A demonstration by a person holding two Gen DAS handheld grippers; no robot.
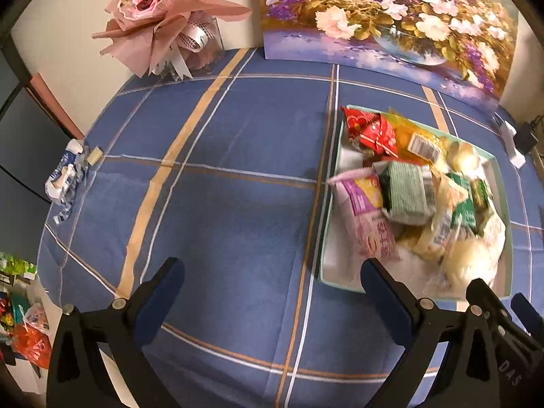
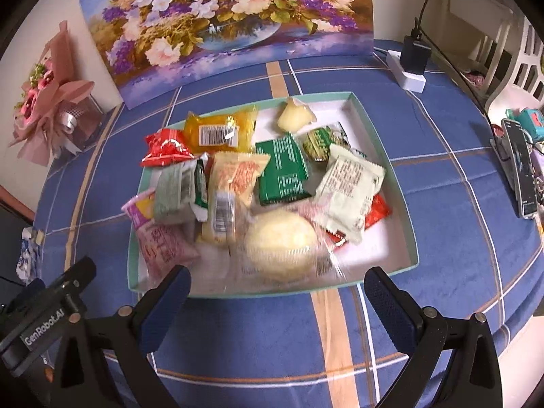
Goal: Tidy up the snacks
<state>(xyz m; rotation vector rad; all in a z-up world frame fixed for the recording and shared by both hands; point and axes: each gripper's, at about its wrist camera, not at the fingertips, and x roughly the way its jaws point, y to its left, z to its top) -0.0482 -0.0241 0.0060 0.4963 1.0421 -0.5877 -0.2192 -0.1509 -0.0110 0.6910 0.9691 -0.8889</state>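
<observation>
- Left wrist view: the left claw (image 1: 272, 278) hung released over a blue plaid-clothed surface (image 1: 221, 187); a pink bouquet (image 1: 163, 10) and flower painting (image 1: 391, 13) stood against the wall.
- Right wrist view: the right claw (image 2: 277, 289) gaped, empty, before the teal tray (image 2: 404, 197) heaped with snack packets (image 2: 282, 173); a charger (image 2: 413, 54) sat behind.

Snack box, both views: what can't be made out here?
- Round pale bun, right wrist view: motion blur smears its clear wrapper.
- Red packet, right wrist view: mostly hidden under the pale green packet.
- Box near corner, left wrist view: covered by the left gripper finger.
- Packet print: too small in both views.
</observation>
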